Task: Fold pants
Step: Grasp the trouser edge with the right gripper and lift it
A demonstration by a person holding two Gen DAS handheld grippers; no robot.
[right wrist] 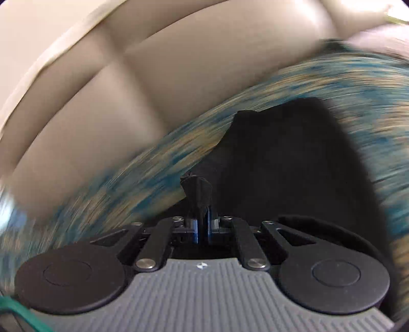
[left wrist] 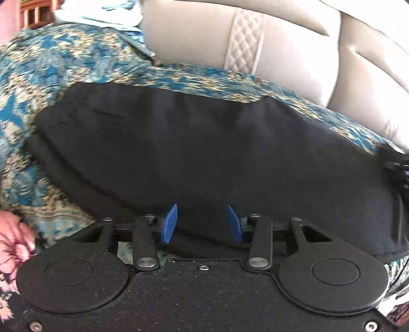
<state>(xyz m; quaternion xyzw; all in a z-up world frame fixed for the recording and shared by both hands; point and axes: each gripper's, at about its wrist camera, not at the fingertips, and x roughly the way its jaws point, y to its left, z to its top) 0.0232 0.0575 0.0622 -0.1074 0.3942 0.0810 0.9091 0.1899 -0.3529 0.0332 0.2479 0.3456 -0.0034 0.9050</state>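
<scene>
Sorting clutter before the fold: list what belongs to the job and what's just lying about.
Job: pants; left tongs, open over the pants; right tongs, shut on the pants.
Lying about: patterned cover; beige cushions; pale cloth.

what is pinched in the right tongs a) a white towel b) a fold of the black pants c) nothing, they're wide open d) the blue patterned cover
b, the right tongs are closed on a bunched fold of the black pants, which rises between the blue pads above the patterned cover.
</scene>
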